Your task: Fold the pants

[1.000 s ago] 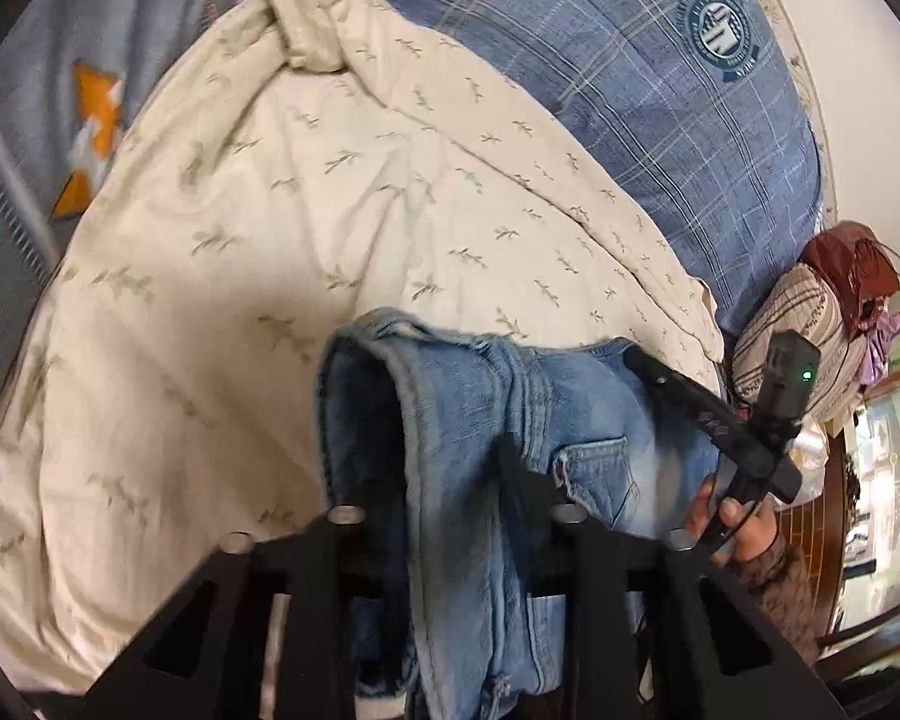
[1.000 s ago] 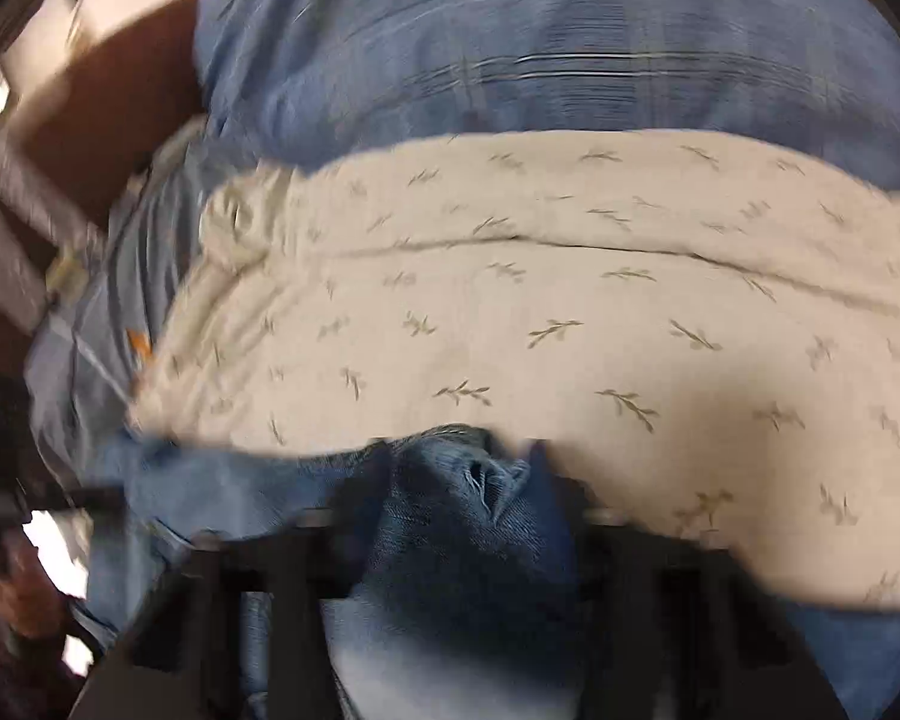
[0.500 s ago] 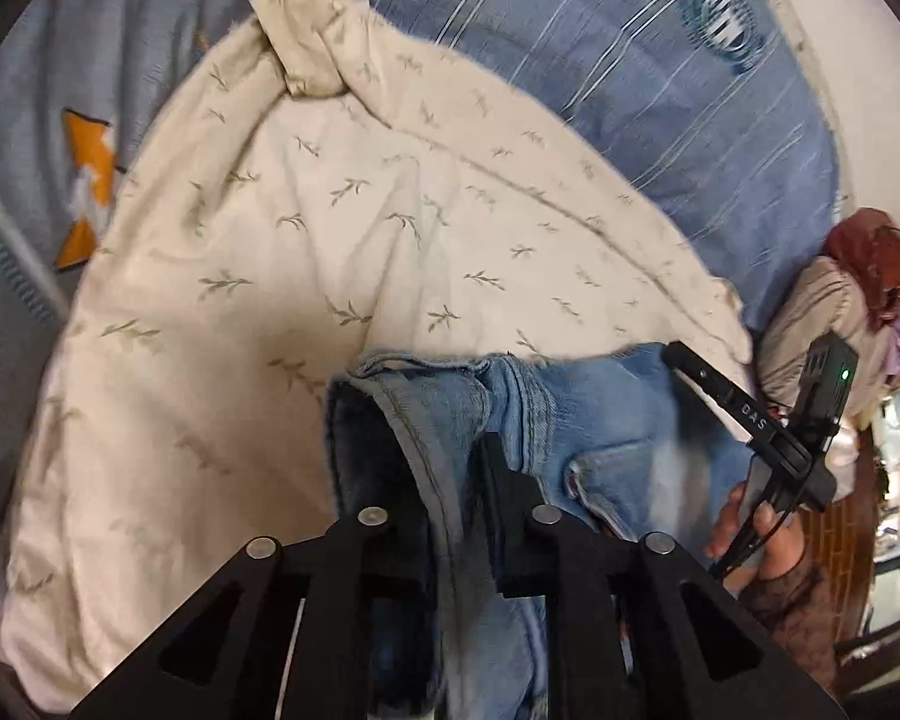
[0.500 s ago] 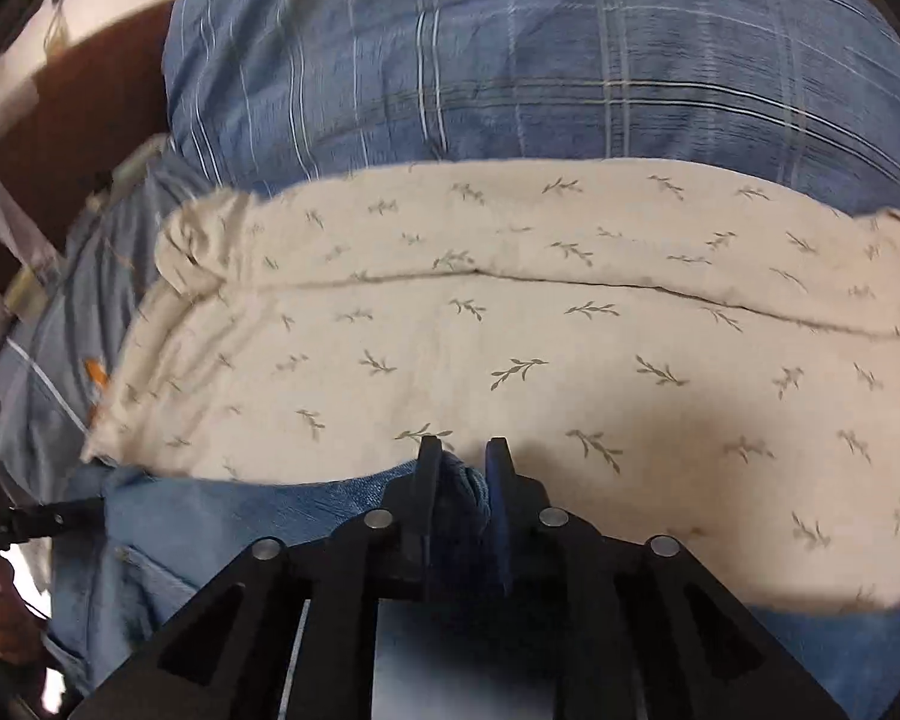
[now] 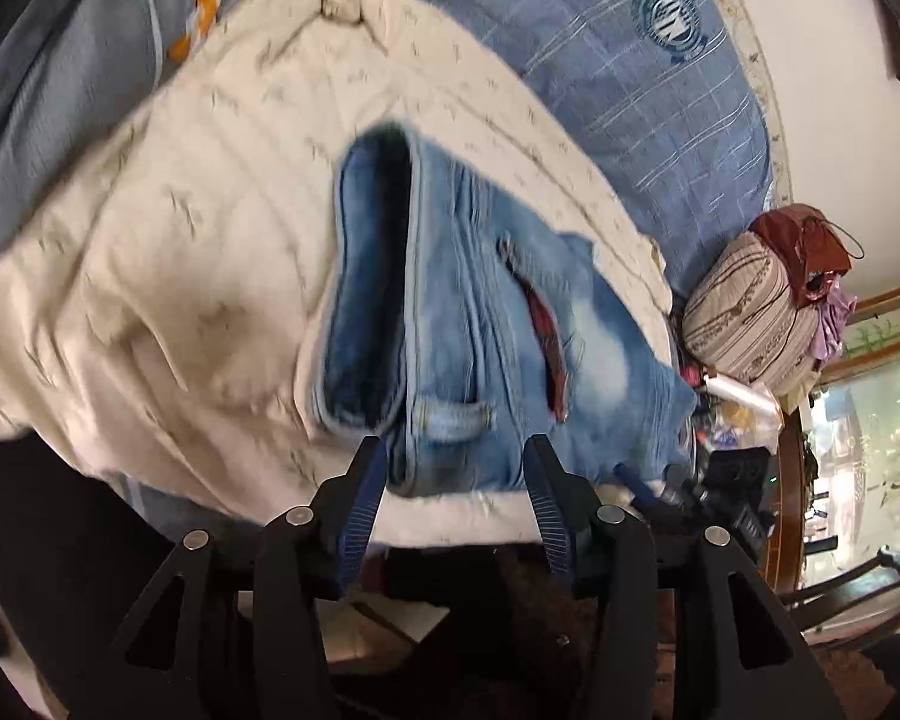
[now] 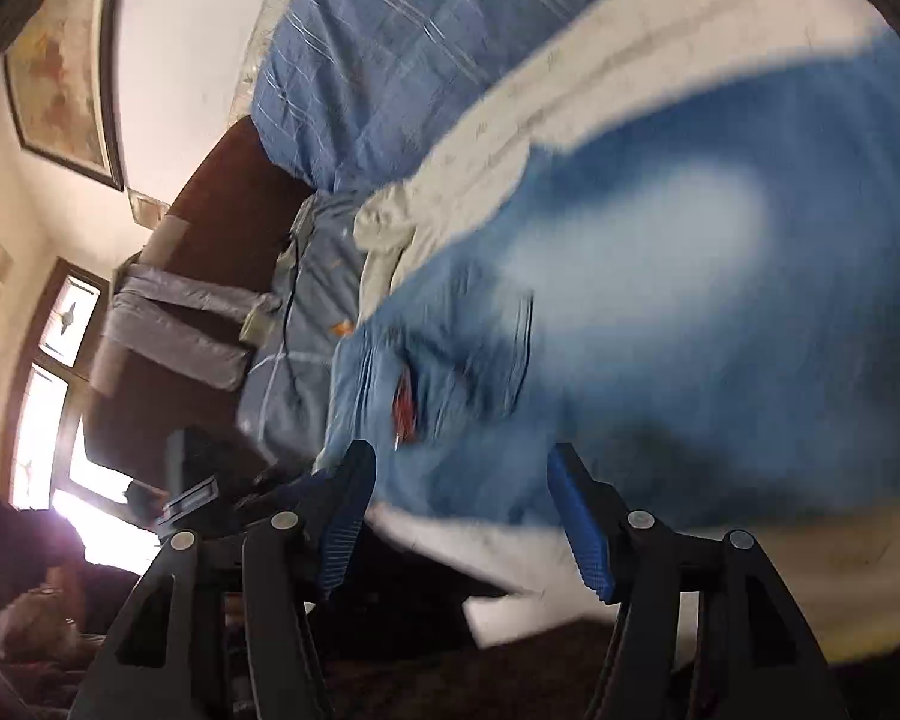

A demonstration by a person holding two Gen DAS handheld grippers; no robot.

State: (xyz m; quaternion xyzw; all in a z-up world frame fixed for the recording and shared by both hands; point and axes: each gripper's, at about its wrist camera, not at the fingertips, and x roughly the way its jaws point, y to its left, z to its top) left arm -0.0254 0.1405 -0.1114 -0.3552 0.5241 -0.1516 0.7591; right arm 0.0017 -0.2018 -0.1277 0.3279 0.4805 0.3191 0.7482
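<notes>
On cream leaf-print cotton, folded faded denim pants (image 5: 480,330); both tongs (image 5: 453,477) (image 6: 459,489) spread.

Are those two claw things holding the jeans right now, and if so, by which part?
Nothing is held. The left gripper and the right gripper both stand open, and the jeans lie free on the cream blanket.

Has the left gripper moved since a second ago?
Yes. The left gripper let go of the jeans and backed off toward the near edge of the cream blanket.
</notes>
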